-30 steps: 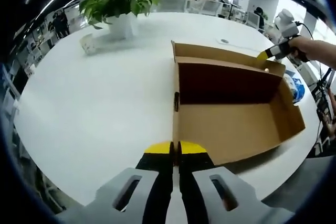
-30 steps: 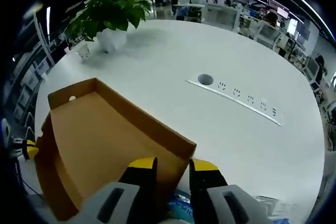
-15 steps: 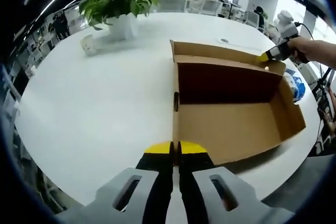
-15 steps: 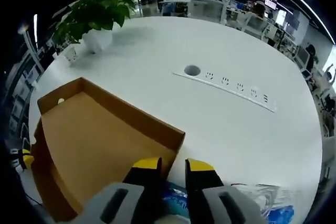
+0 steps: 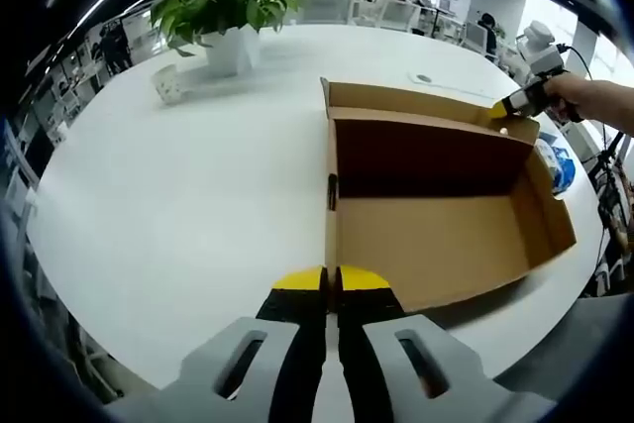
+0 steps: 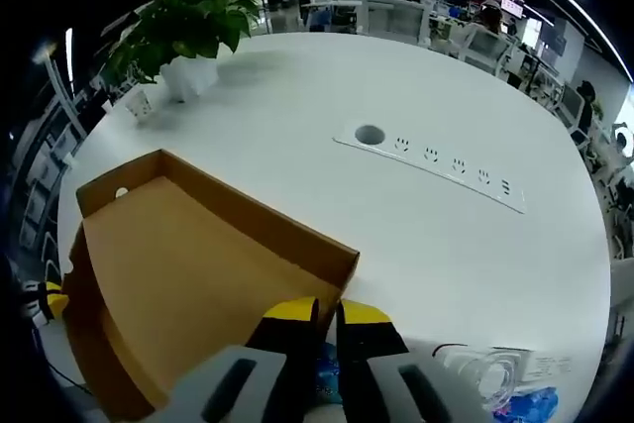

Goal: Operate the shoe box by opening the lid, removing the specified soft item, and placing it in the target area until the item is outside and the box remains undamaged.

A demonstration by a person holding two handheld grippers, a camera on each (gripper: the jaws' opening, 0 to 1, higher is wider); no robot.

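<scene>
My left gripper has its yellow-tipped jaws pressed together with nothing between them, hovering at the near edge of the box. The box lies open on the white table, its brown inside bare as far as I can see. In the left gripper view my right gripper reaches in from the far right, its yellow tip at the far right corner of the box, with a hand behind it.

My right gripper has its jaws nearly together, only a thin gap left; I cannot tell for sure whether they pinch anything. Just under them, outside the box wall, lies the blue and white soft item, in a clear wrapper that spreads to the right on the table.

Beyond the box a strip of sockets is set in the table, and a potted plant stands at the far left; the plant also shows in the left gripper view with a small white object near it
</scene>
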